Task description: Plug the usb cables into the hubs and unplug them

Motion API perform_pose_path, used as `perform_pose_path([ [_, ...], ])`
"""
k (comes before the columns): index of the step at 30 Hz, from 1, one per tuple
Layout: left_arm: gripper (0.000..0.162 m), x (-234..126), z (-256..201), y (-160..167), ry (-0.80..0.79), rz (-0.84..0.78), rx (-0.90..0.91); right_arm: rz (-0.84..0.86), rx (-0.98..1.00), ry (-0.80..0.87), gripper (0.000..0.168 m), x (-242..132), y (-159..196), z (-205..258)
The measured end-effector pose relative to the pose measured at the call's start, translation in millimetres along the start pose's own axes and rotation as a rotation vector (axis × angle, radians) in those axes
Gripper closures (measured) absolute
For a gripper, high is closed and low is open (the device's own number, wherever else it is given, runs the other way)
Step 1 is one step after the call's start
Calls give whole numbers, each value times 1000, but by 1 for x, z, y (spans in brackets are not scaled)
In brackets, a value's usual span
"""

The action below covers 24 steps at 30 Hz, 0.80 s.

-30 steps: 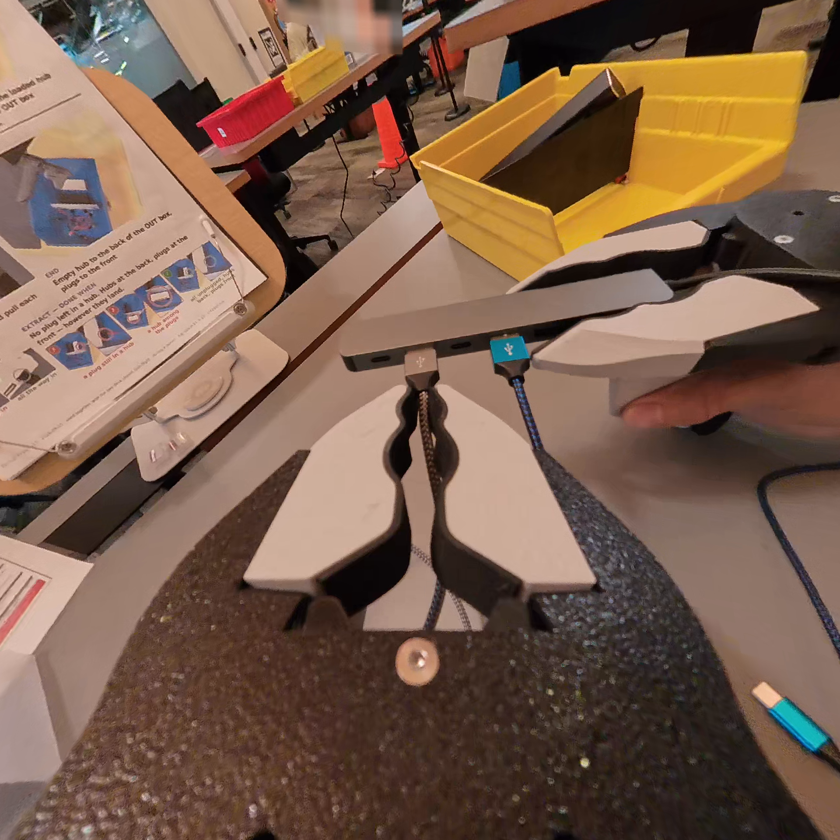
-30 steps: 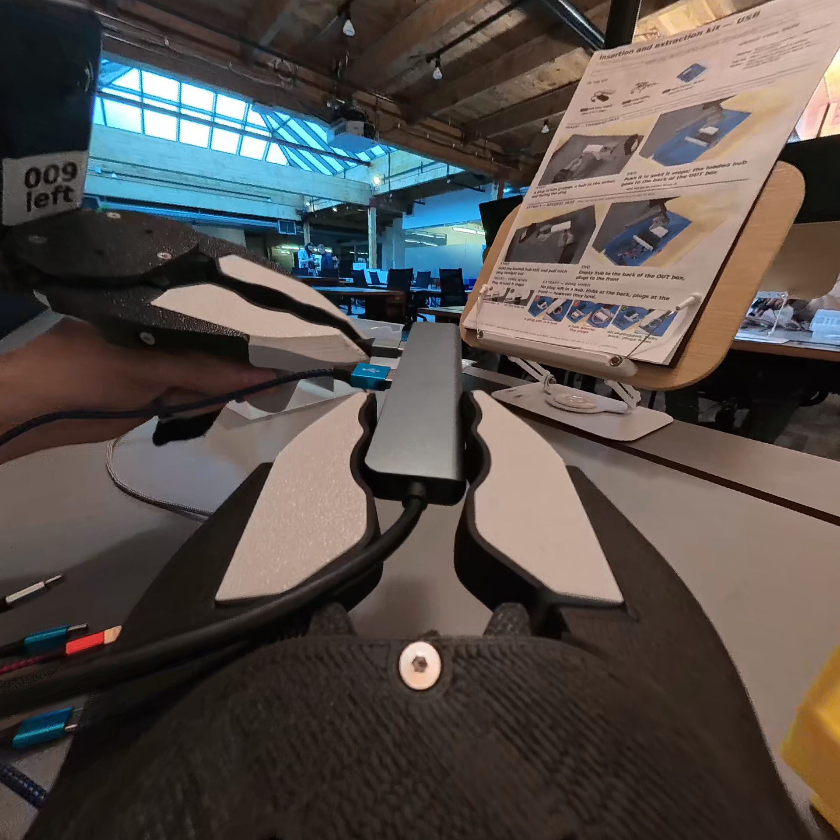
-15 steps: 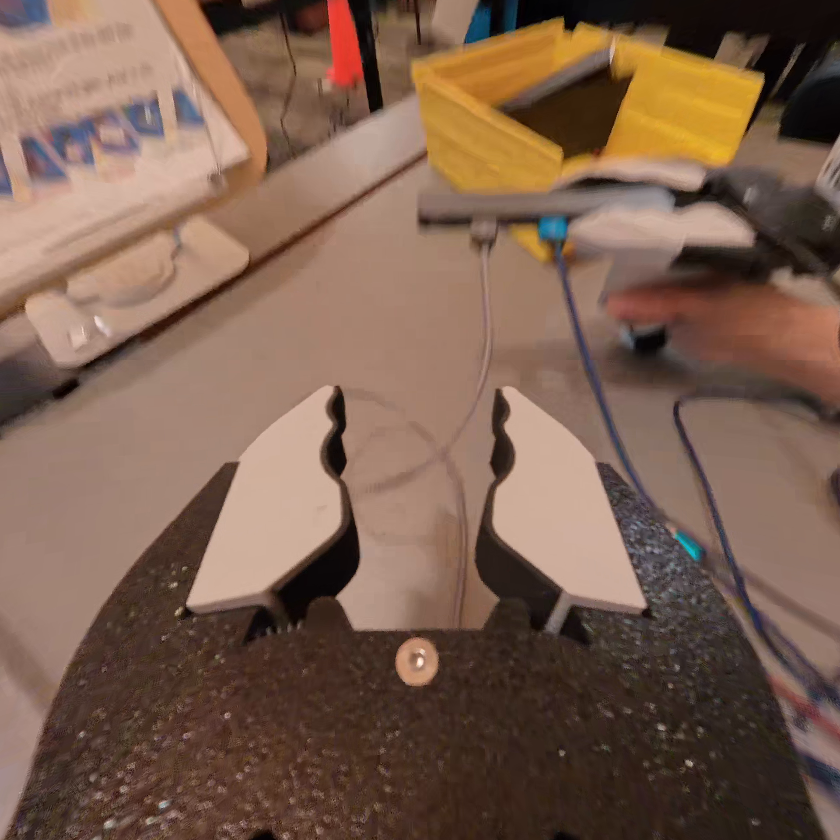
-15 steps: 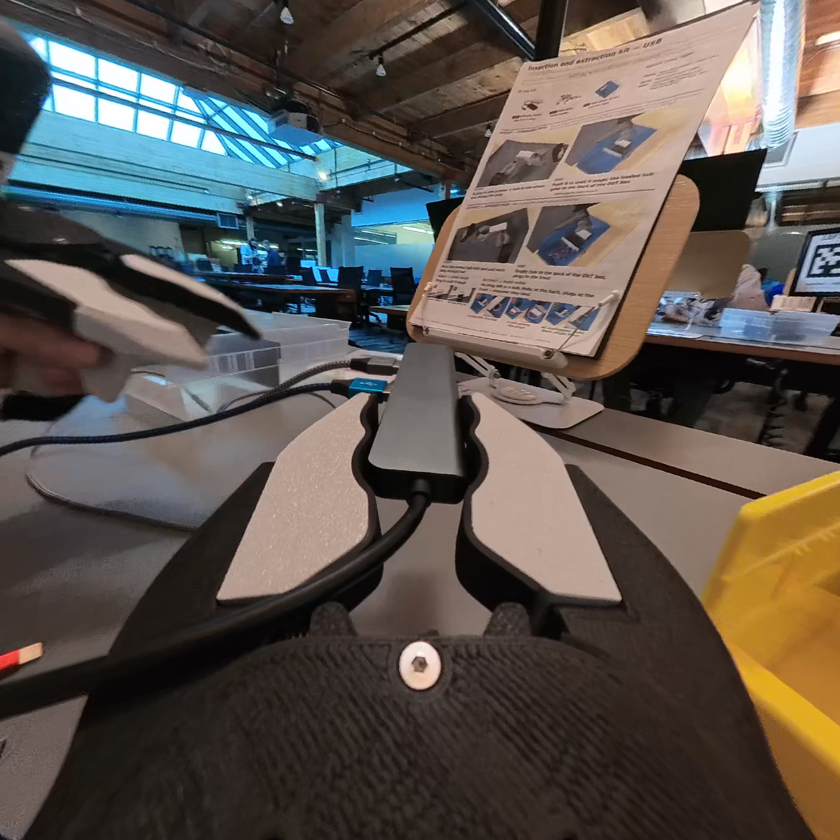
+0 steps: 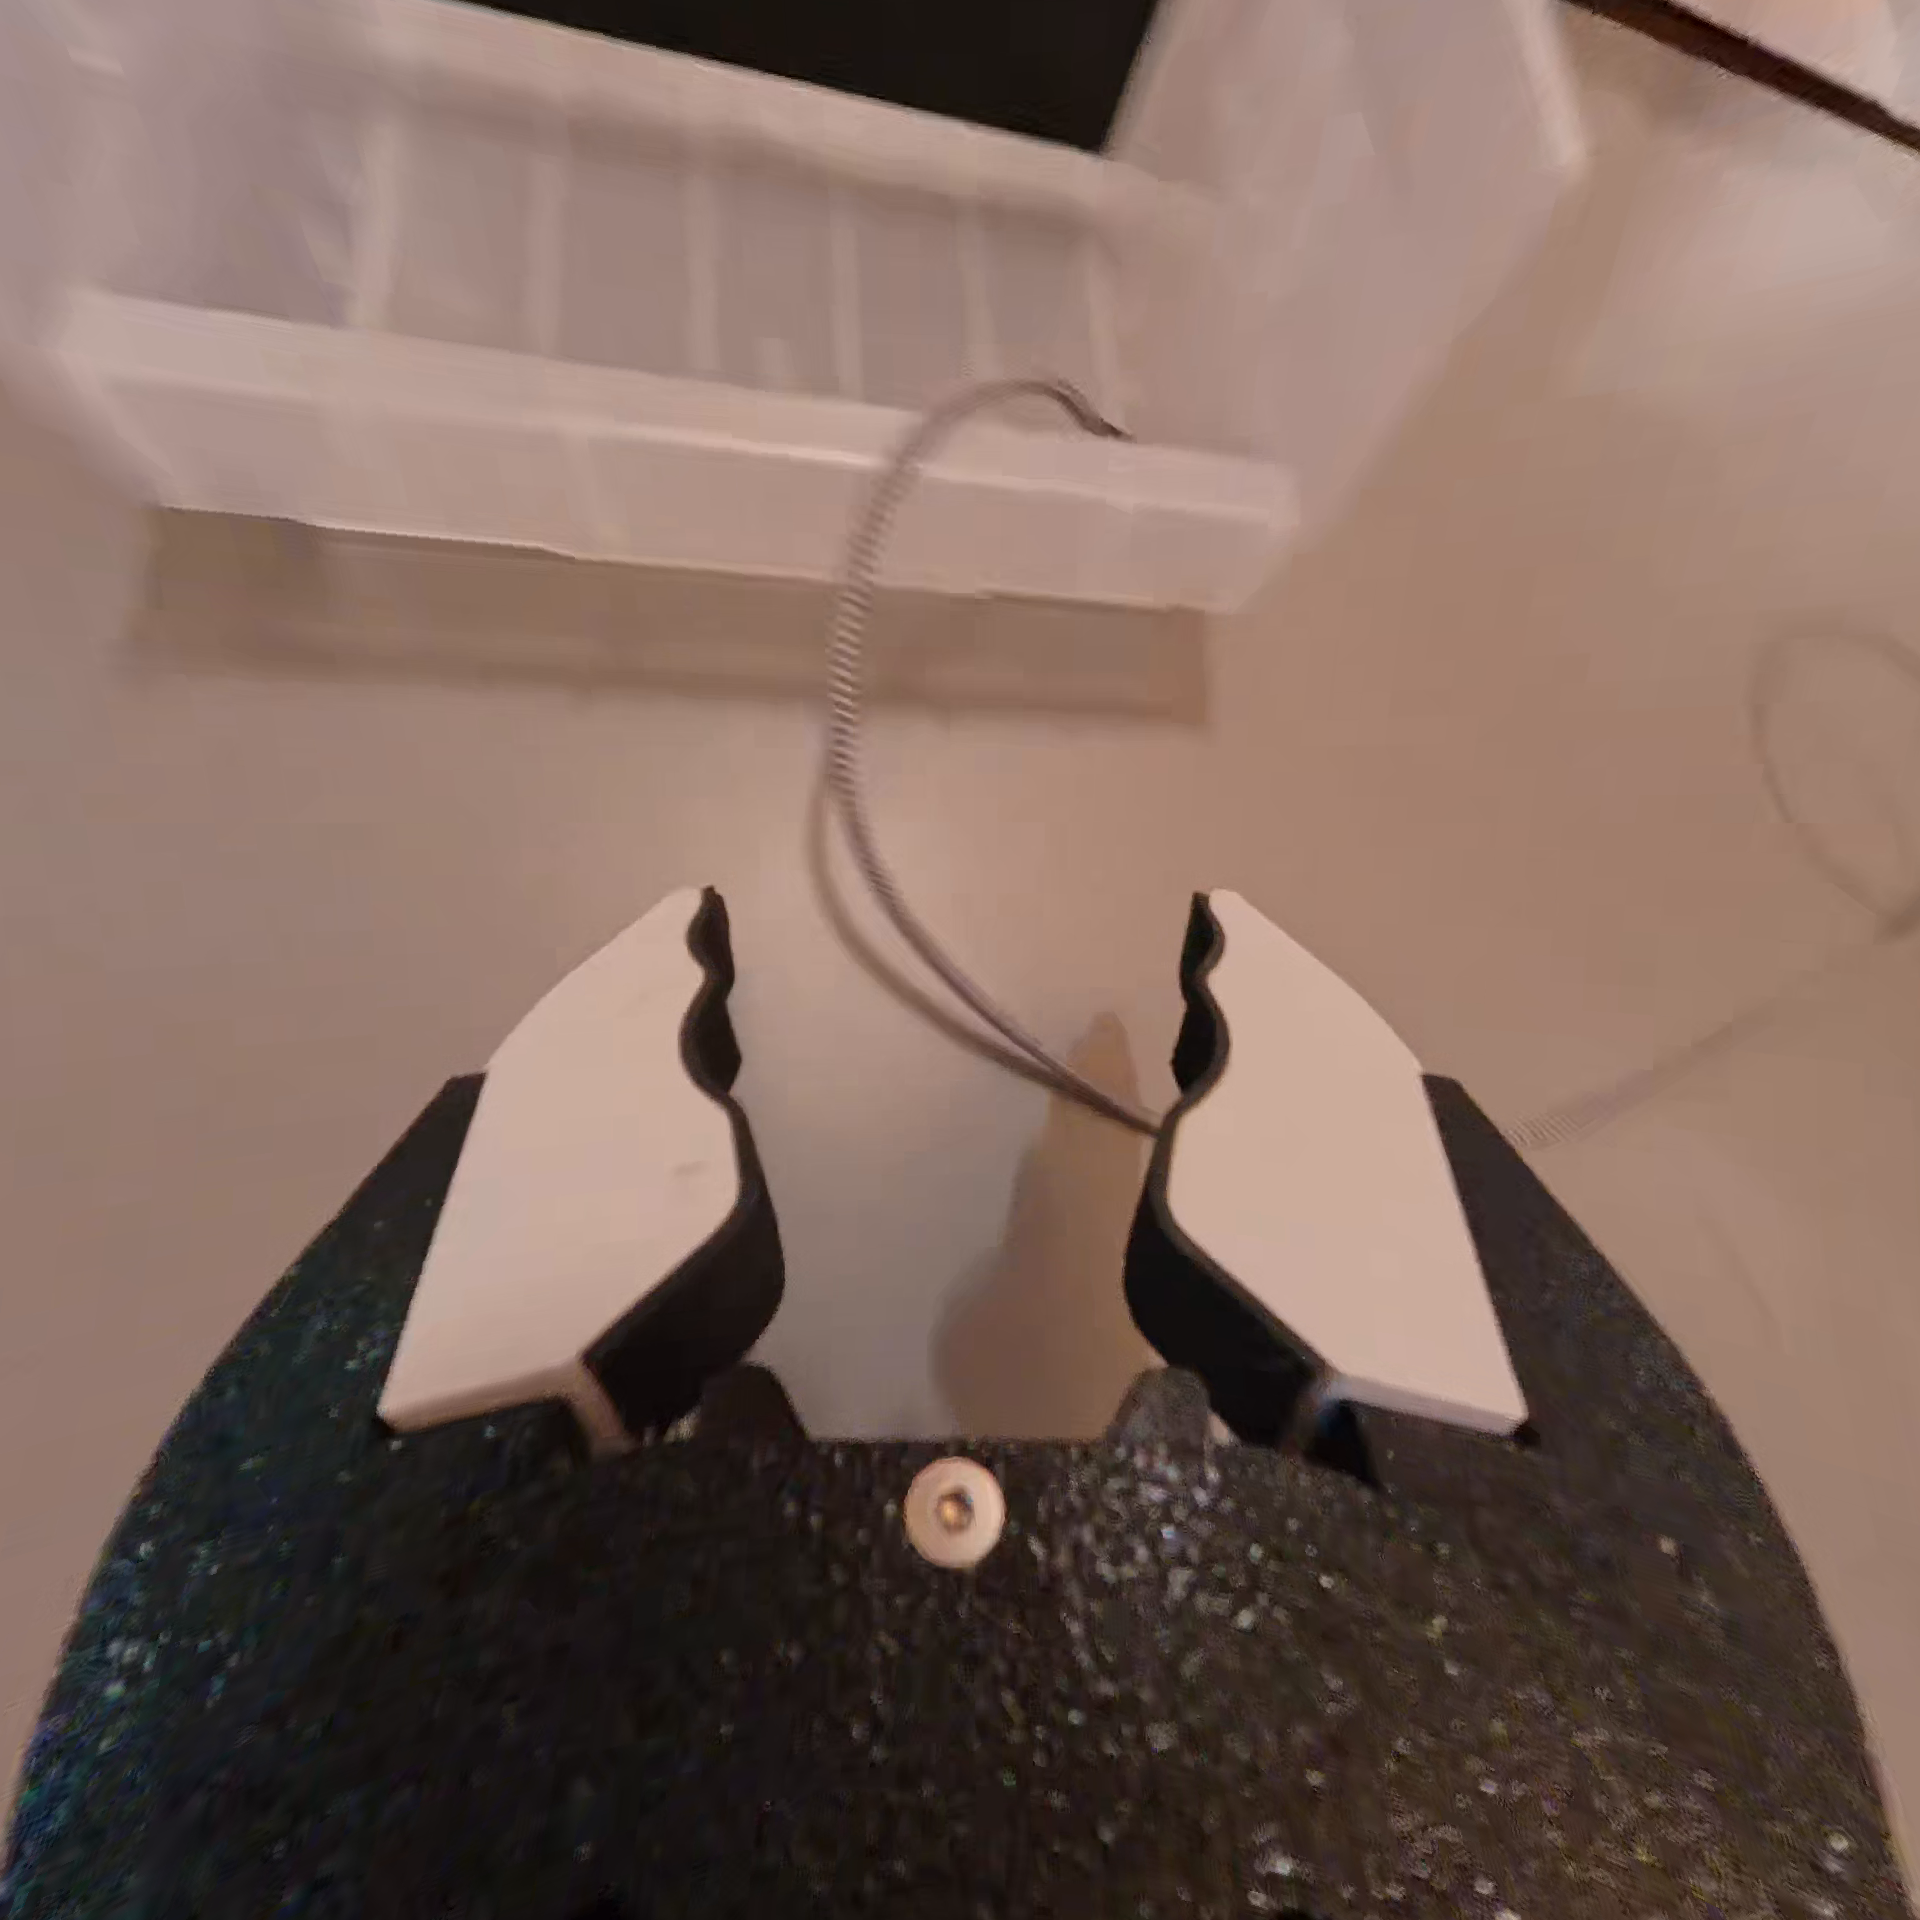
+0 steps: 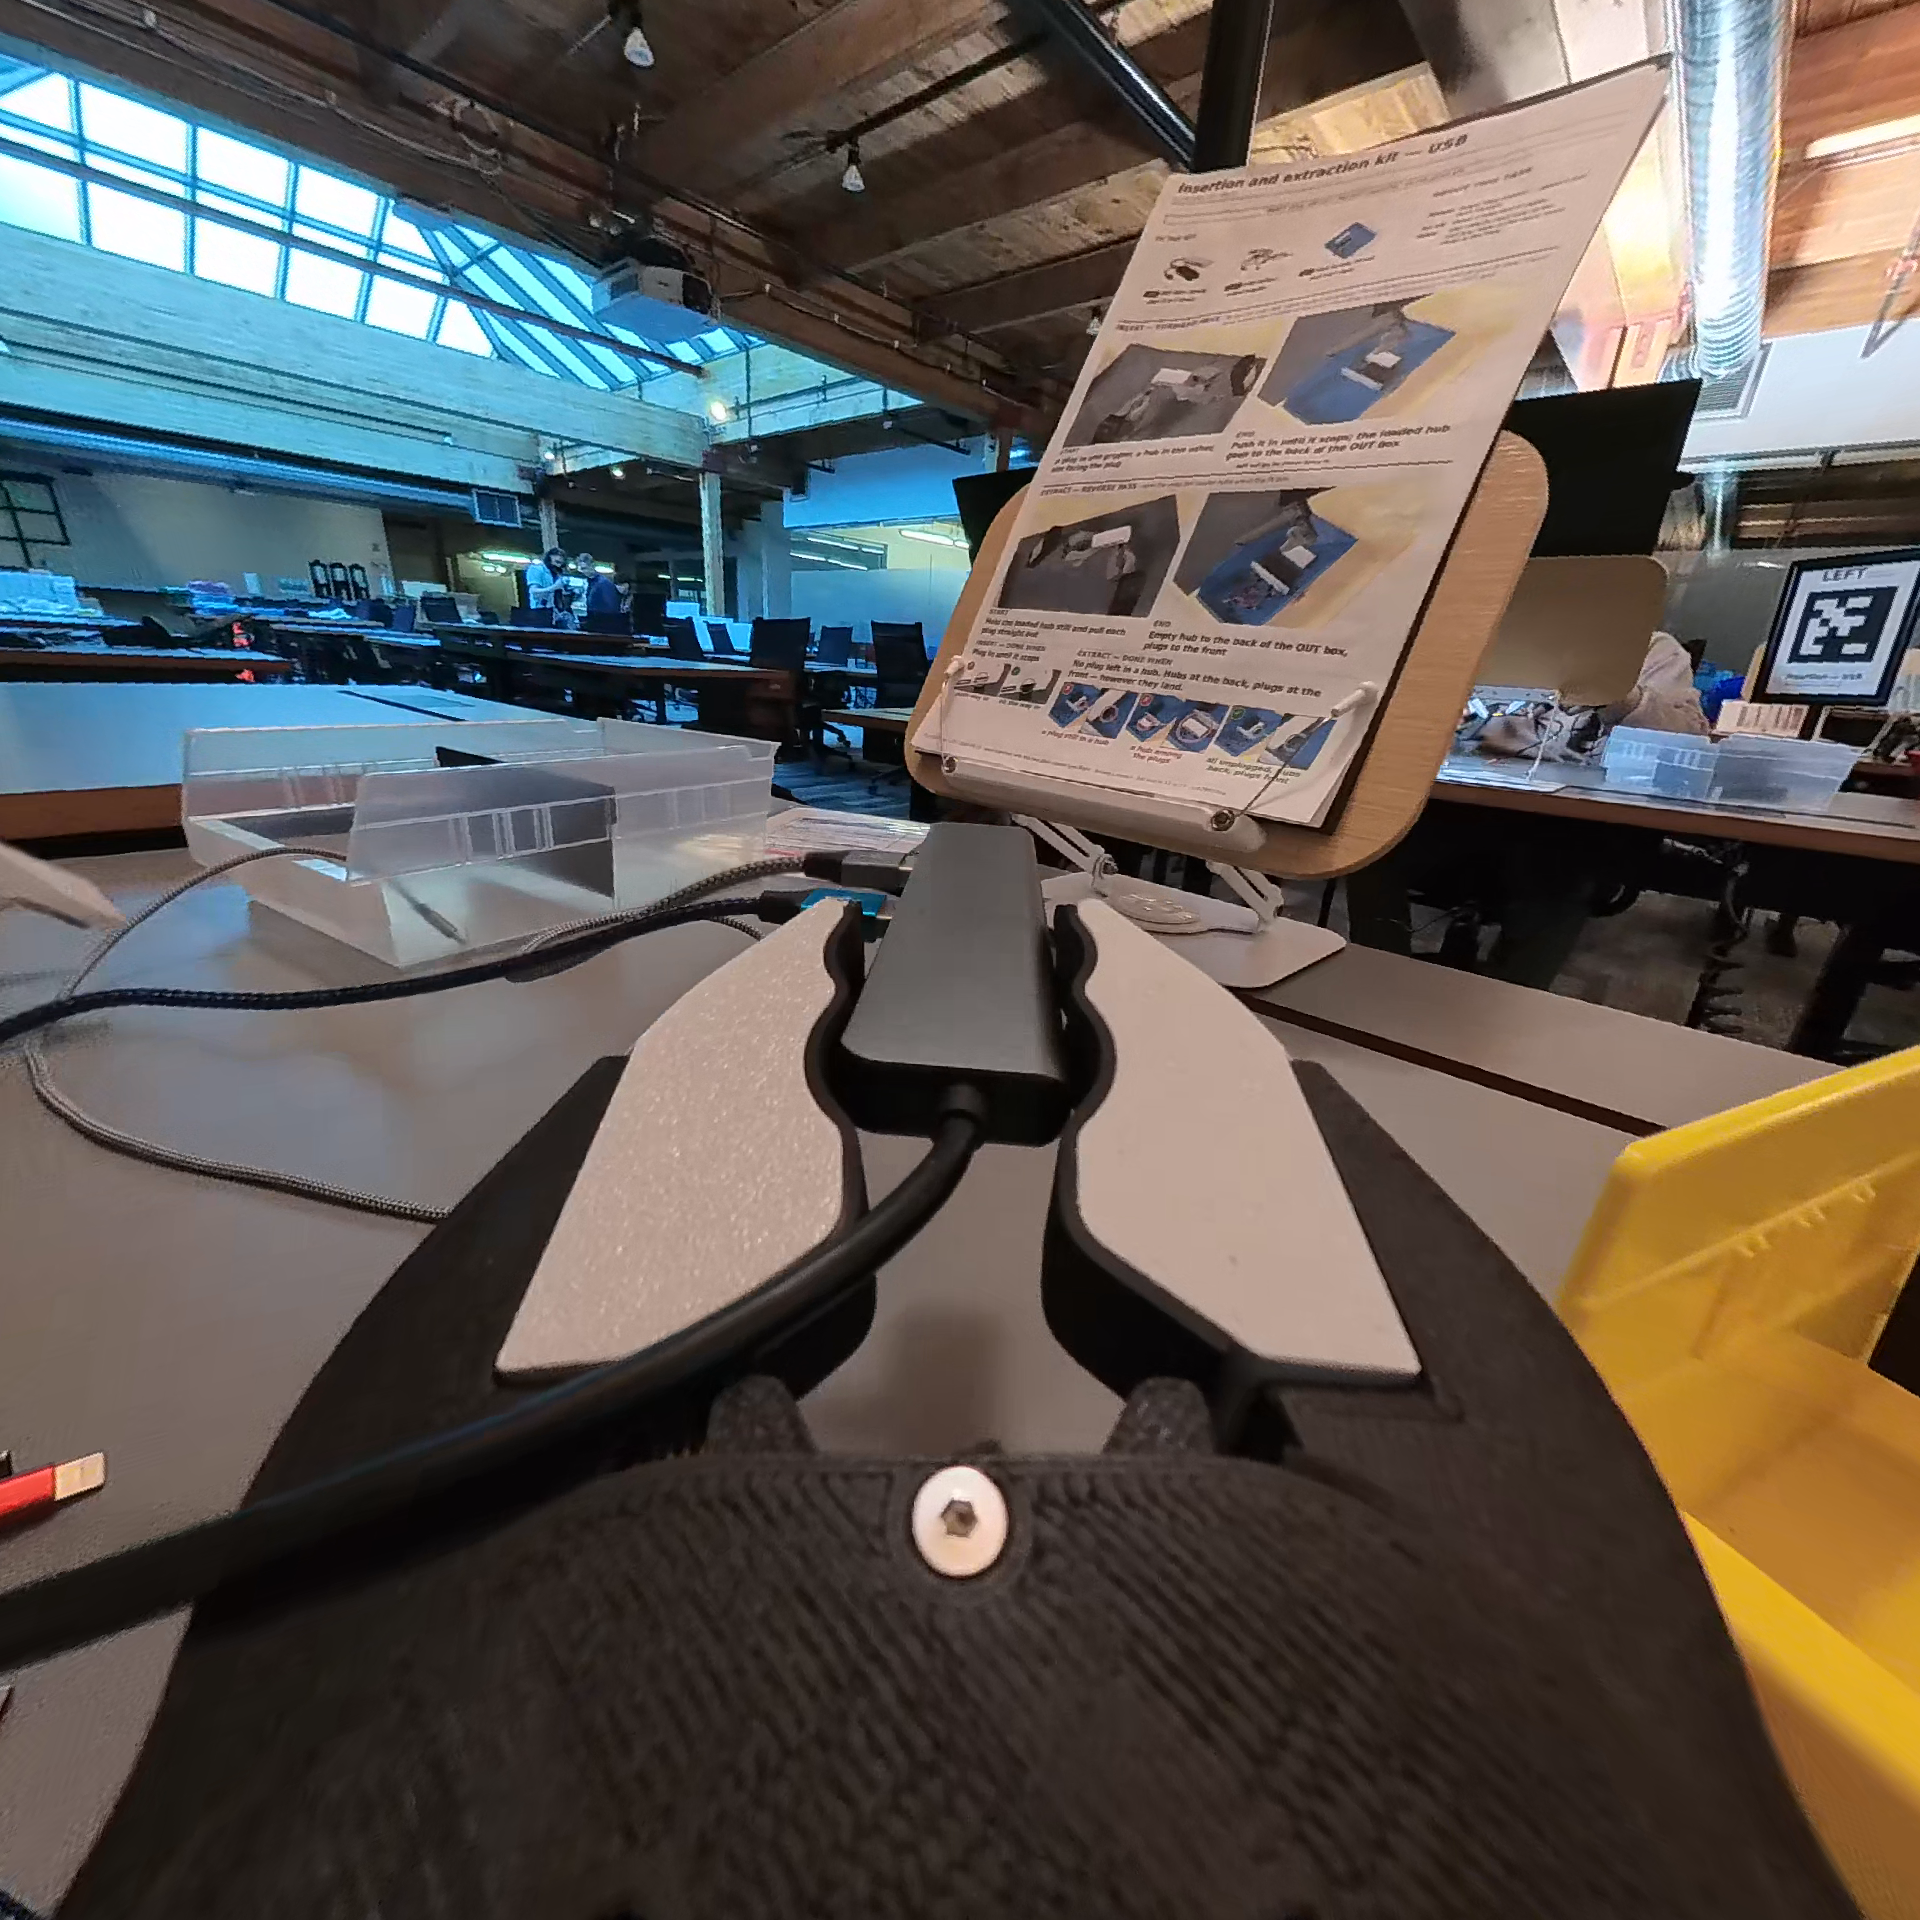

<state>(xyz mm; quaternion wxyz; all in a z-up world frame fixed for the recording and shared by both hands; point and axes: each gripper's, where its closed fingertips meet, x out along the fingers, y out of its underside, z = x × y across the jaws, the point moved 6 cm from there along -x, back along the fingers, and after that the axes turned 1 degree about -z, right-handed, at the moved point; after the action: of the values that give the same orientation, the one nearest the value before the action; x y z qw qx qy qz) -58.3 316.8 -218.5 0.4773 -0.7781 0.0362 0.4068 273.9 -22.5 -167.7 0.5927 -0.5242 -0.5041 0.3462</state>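
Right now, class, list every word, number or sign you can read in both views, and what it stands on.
I will not copy wording; these things bear it.
Printed instruction sheet on the wooden stand: headings and captions.
Black-and-white patterned sign, far right: small captions.
Left wrist view: blurred, no writing seen.

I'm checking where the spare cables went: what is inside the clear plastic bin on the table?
Inside the clear plastic bin, the right wrist view shows a dark divider panel and one grey braided cable running over its near rim. Its far compartment is hidden behind the divider.
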Motion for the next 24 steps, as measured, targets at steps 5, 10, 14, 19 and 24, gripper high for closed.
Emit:
perform_pose_path([
  [5,99,23,17,-11,20,-7,-84,-6,-16,-23,132,0,0,3],
  [10,162,21,-15,-24,81,-103,122,-31,2,-21,132,-3,-2,1],
  [14,162,-30,-80,-69,35,-402,409,-21,5,-38,133,-2,-1,2],
  [19,162,-99,-209,-125,349,-769,726,-12,3,-64,133,0,0,4],
  [24,162,-96,-330,-121,863,-716,1204,-60,79,-184,132,-3,-3,5],
])
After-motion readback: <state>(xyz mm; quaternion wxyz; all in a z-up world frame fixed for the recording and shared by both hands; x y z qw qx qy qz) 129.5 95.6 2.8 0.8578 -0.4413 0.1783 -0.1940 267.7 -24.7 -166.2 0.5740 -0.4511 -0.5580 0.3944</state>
